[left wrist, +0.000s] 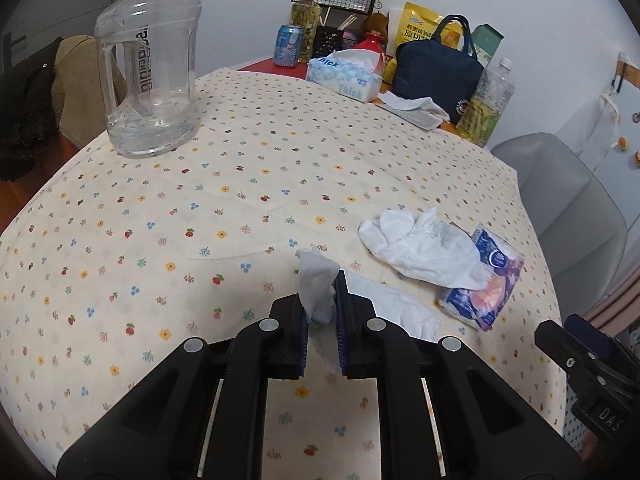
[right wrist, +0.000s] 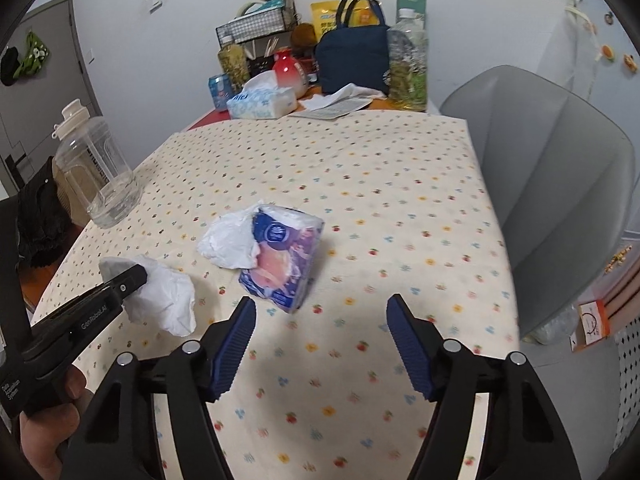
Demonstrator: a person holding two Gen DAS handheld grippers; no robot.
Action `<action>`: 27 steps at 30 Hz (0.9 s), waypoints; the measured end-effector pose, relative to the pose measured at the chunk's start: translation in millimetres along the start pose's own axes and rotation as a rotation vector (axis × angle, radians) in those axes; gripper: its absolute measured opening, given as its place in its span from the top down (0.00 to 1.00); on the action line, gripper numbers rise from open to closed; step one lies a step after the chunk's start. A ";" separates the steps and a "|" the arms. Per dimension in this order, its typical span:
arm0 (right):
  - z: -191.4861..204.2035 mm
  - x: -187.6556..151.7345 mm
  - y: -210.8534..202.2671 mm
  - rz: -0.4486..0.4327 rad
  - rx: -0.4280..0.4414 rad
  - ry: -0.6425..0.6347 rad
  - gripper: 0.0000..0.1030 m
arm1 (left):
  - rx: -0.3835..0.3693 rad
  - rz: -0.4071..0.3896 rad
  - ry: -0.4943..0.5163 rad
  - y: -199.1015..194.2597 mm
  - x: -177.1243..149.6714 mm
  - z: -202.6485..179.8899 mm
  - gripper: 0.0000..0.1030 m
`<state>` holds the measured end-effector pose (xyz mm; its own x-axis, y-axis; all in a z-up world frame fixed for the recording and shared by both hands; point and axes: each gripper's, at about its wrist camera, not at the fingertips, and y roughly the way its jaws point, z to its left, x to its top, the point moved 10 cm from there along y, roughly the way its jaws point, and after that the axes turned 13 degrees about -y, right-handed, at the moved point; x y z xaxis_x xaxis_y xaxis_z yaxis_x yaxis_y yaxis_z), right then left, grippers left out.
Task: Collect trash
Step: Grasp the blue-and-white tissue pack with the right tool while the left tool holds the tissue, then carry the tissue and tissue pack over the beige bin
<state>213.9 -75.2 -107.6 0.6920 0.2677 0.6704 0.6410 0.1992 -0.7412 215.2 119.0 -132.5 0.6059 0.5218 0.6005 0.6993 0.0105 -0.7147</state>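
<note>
My left gripper is shut on a crumpled white tissue, which hangs down toward the floral tablecloth. The same tissue shows in the right wrist view, held by the left gripper. A second crumpled tissue lies to the right, partly over a blue and purple tissue packet. In the right wrist view that tissue and packet lie just ahead of my right gripper, which is open and empty above the cloth.
A large clear water jug stands at the far left. A tissue box, can, navy bag and bottles crowd the back. A grey chair stands by the table's right edge.
</note>
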 end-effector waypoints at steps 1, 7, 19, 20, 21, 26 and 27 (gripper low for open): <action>1.2 1.3 4.0 0.004 0.005 -0.002 0.39 | 0.001 0.000 0.001 2.4 1.3 -0.6 0.88; 11.4 7.0 29.5 0.030 0.030 -0.014 0.48 | 0.005 0.009 0.000 16.5 3.5 0.4 0.88; 24.4 5.1 67.2 0.072 0.097 -0.010 0.83 | -0.002 0.036 -0.012 32.1 -1.3 4.6 0.88; 25.1 5.3 66.1 0.070 0.094 -0.013 0.86 | -0.002 0.036 -0.012 31.7 -1.3 4.7 0.88; 25.8 5.8 63.2 0.066 0.092 -0.016 0.90 | -0.003 0.036 -0.011 31.1 -1.3 4.0 0.88; 19.5 5.9 44.2 0.042 0.064 -0.014 0.92 | -0.018 0.029 0.004 23.5 -2.3 -4.2 0.88; 15.9 5.4 38.3 0.036 0.054 -0.009 0.92 | -0.022 0.025 0.009 20.3 -3.0 -6.9 0.88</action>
<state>236.9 -51.1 -132.9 0.7113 0.2837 0.6431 0.5967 0.2399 -0.7658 230.2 111.7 -146.3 0.6266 0.5142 0.5856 0.6920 -0.0215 -0.7215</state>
